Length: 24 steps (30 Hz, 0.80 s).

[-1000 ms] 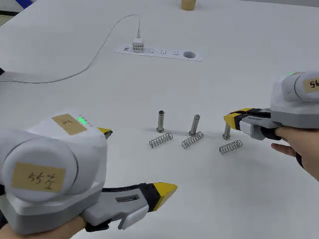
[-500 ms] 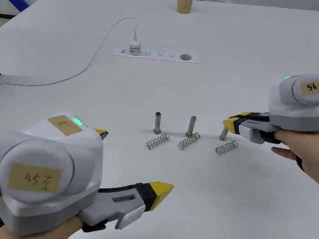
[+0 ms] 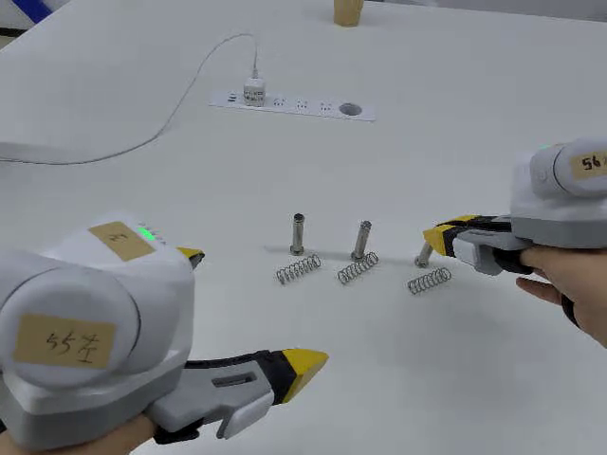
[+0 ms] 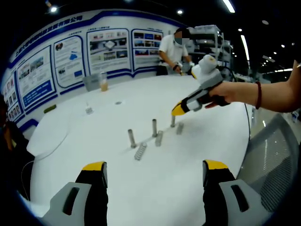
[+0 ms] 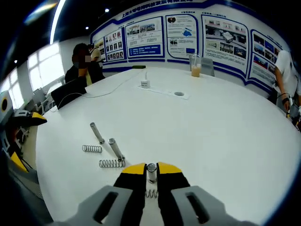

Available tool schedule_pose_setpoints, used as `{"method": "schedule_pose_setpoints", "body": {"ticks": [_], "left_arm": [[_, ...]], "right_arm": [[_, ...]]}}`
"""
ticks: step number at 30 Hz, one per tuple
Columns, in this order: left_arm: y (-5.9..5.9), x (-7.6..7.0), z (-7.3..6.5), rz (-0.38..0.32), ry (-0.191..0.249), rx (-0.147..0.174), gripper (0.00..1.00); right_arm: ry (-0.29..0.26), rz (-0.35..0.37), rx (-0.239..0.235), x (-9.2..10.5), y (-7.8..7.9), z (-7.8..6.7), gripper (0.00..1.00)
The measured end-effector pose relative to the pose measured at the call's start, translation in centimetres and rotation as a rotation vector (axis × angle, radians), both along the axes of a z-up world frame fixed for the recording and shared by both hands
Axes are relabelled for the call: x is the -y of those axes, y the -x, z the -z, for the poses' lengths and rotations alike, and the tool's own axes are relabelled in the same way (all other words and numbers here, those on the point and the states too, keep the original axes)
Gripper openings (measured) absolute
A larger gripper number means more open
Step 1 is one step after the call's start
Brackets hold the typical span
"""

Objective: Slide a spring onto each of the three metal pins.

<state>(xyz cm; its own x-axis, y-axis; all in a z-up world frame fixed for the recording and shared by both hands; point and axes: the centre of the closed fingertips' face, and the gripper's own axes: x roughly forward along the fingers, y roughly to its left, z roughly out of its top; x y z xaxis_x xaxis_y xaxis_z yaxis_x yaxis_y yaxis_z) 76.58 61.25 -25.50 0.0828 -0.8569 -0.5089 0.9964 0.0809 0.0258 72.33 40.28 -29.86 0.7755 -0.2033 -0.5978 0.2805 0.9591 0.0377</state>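
White tabletop [image 3: 493, 114] all round, and three short metal pins stand upright on it in a row: the left steel pin [image 3: 298, 233], the middle steel pin [image 3: 362, 240] and the right steel pin [image 3: 423, 255]. Just in front of each one a small coiled wire spring lies flat on its side. That's the left spring [image 3: 298, 270], the middle spring [image 3: 358, 268] and the right spring [image 3: 430, 280], and none of them is on a pin yet.

Over to the grey, yellow-tipped right gripper [image 3: 438, 234]: its jaws are pinched in on the top of the right steel pin. In the right gripper view the pin's round head sits squeezed between the two yellow tips, with the right spring just below it.

The matching left gripper [image 4: 154, 165] hangs low and close to the person, well apart from the pins. Its jaws are spread wide with nothing between them.

Farther back a white power strip [image 3: 289, 102] lies on the table. A white cable [image 3: 180, 104] trails away from it to the left, and a tan paper cup [image 3: 347, 10] sits at the far edge. In the left gripper view a person in a white shirt [image 4: 171, 44] stands beyond the table.
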Motion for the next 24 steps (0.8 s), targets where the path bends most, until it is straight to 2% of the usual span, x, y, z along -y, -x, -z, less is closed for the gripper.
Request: {"method": "schedule_pose_setpoints", "body": {"ticks": [3,5,14,24], "left_arm": [[0.0,0.0,0.0,0.001,0.000,-0.003,0.85],[0.0,-0.1,0.2,0.001,-0.007,-0.001,0.84],[-0.6,0.3,0.2,0.008,-0.005,0.010,0.82],[-1.4,0.8,0.9,0.027,-0.020,0.021,0.77]], "right_arm": [[0.005,0.000,-0.010,-0.1,0.1,-0.1,0.14],[0.012,0.003,0.005,0.0,0.0,-0.4,0.18],[0.003,-0.026,0.069,-1.0,-0.1,-2.4,0.23],[-0.010,-0.087,0.135,-2.6,-0.1,-4.1,0.40]]}}
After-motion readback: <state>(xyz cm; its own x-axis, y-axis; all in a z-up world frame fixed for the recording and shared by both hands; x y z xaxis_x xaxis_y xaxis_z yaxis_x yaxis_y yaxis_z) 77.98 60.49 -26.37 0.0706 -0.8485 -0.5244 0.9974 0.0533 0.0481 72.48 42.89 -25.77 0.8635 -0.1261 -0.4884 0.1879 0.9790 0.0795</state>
